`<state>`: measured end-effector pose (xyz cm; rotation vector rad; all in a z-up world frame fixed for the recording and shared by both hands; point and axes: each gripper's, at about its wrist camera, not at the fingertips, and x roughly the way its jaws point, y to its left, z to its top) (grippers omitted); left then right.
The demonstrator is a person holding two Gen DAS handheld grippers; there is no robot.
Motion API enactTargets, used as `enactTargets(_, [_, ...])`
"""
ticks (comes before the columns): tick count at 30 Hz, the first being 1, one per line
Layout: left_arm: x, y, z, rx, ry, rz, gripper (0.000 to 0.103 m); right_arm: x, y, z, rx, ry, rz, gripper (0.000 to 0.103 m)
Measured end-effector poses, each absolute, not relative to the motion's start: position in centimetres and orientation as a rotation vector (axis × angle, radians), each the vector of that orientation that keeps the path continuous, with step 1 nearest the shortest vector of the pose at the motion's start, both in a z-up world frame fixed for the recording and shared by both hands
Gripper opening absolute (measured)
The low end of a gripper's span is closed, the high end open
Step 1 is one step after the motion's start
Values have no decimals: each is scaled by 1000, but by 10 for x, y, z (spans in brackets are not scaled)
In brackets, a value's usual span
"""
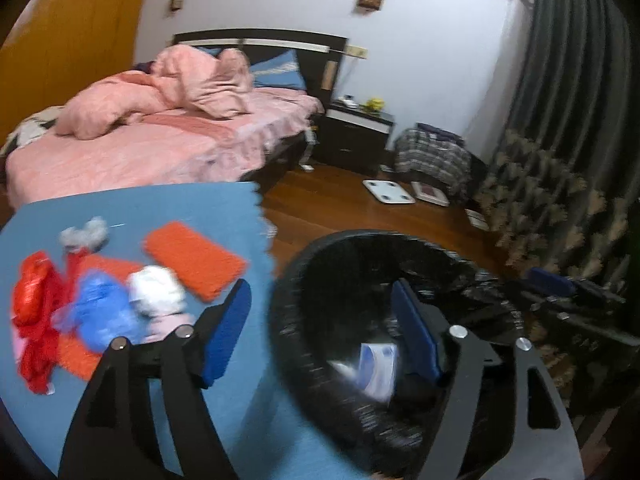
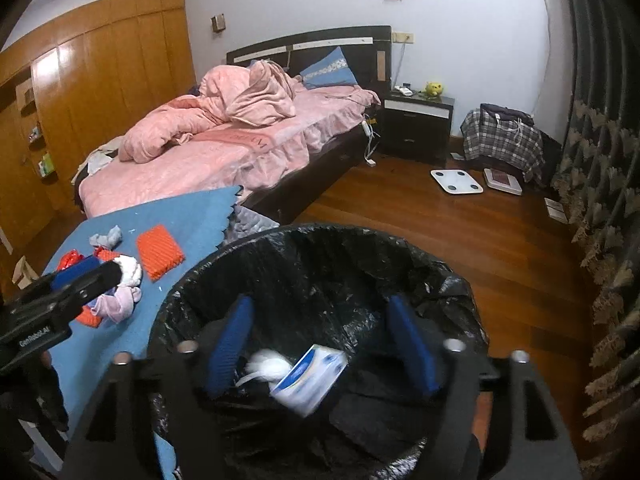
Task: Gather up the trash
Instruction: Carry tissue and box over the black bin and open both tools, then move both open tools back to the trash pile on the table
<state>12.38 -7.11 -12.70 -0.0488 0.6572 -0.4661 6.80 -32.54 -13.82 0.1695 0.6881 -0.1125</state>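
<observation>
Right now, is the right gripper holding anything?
No. The right gripper has its jaws apart over the bin, and the white-and-blue box lies loose inside.

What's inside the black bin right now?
In the bin, on the black liner: a white and blue box and a white wad. The right gripper covers part of the bottom.

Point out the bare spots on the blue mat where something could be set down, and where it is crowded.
The blue mat is bare along its far edge by the bed, and near the trash bin beside the orange pad. It is crowded at the left: red wrapper, blue bag, white wad and grey wad lie bunched together.
</observation>
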Motion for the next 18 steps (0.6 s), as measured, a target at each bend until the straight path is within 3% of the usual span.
enactTargets(5, [115, -16, -128, -28, 629, -291, 87, 78, -300, -134, 170, 646, -35, 94])
enactTargets(18, [106, 93, -144, -24, 637, 10, 88, 120, -160, -143, 73, 588, 250, 96])
